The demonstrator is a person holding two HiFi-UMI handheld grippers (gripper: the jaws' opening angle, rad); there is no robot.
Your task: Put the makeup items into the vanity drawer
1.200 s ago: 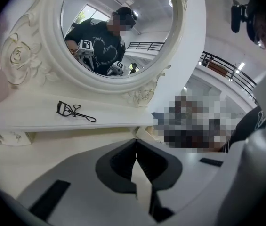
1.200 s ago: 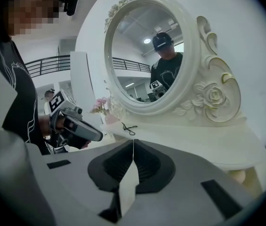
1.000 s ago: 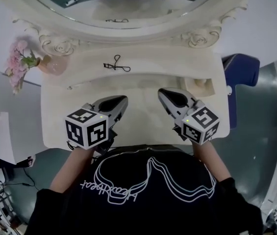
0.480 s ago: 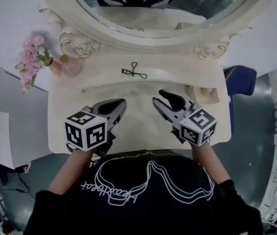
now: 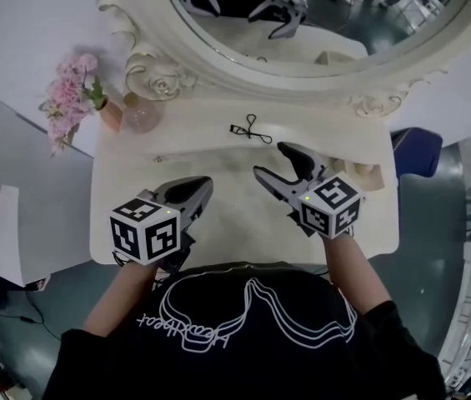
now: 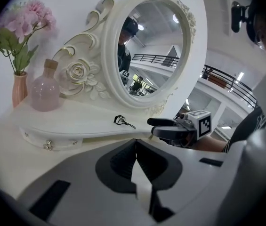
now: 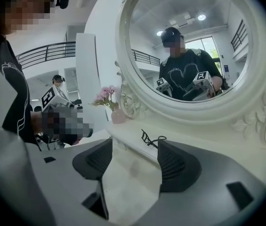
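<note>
The person holds both grippers low over the front part of a cream-white vanity table [image 5: 118, 223], side by side and well apart from each other. The left gripper [image 5: 204, 183] has its jaws closed together; in the left gripper view the two dark pads [image 6: 123, 161] meet in one line and nothing is between them. The right gripper [image 5: 273, 161] has its jaws spread wide, and they have just been opening; between them there is only the bare table top.

The only makeup item that can be seen is a black eyelash curler [image 5: 250, 128]. It lies flat on the raised shelf [image 6: 76, 117] at the back of the table, just below the frame of the oval mirror [image 5: 302, 23]. It is ahead of the right gripper and not touched by it. In the right gripper view the curler appears beyond the gap of the open jaws.

The drawer [image 6: 67, 138] is under this shelf. Its front carries a small metal knob [image 6: 48, 146] and looks closed.

At the left end of the shelf a round pink bottle [image 5: 141, 113] stands just beside a vase [image 6: 19, 87] with pink flowers [image 5: 72, 86].
</note>
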